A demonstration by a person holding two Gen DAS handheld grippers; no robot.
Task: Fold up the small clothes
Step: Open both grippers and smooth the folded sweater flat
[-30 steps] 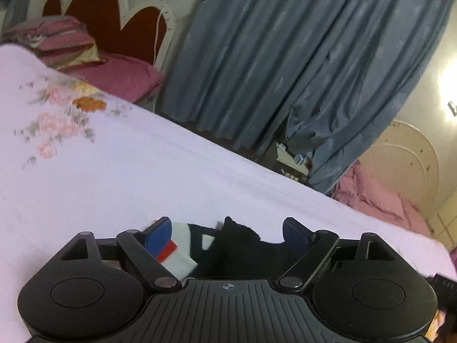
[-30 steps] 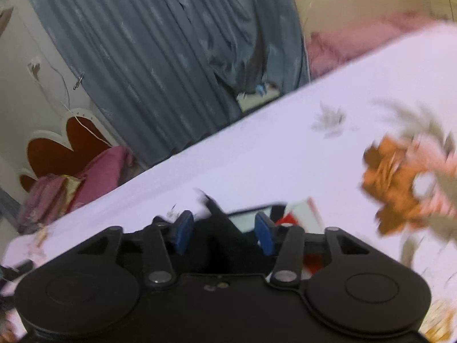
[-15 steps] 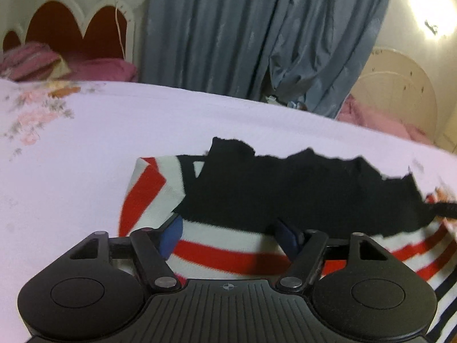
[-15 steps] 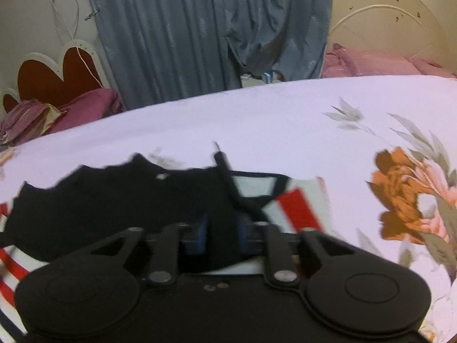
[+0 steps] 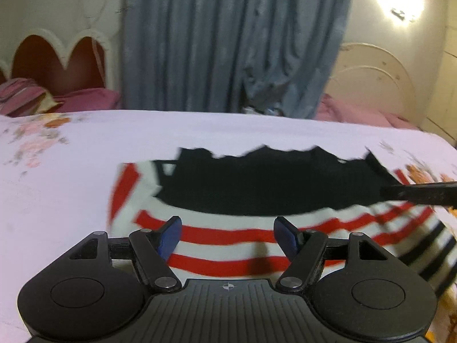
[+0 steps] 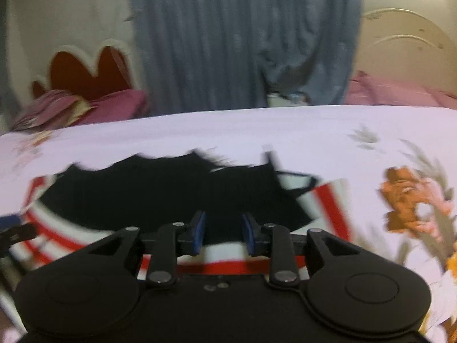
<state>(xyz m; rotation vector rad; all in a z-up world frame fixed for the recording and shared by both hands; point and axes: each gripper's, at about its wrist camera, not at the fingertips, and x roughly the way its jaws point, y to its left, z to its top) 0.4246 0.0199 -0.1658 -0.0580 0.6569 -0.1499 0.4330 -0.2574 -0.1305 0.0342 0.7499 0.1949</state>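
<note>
A small garment lies flat on the lilac flowered bed sheet [image 5: 62, 200]. Its white body has red and black stripes [image 5: 357, 223], and its black part [image 5: 271, 183] is folded over the far half. My left gripper [image 5: 228, 237] hovers open over the near striped edge, with nothing pinched between its blue pads. My right gripper [image 6: 223, 233] stands over the right side of the black fold [image 6: 137, 188]. Its jaws are opening and the pads are clear of the cloth. One right finger [image 5: 422, 193] shows at the edge of the left wrist view.
The bed's far edge runs in front of a grey-blue curtain [image 5: 228, 43]. A scalloped red headboard [image 5: 57, 57] and pink pillows [image 5: 85, 100] are at the far left. Pink bedding [image 5: 357, 111] lies at the far right. An orange flower print [image 6: 408, 197] marks the sheet to the right.
Both views rolled level and pulled back. The black part, bunched at the fingertips earlier, now lies spread over the stripes. The right jaws pinched the black cloth, then parted.
</note>
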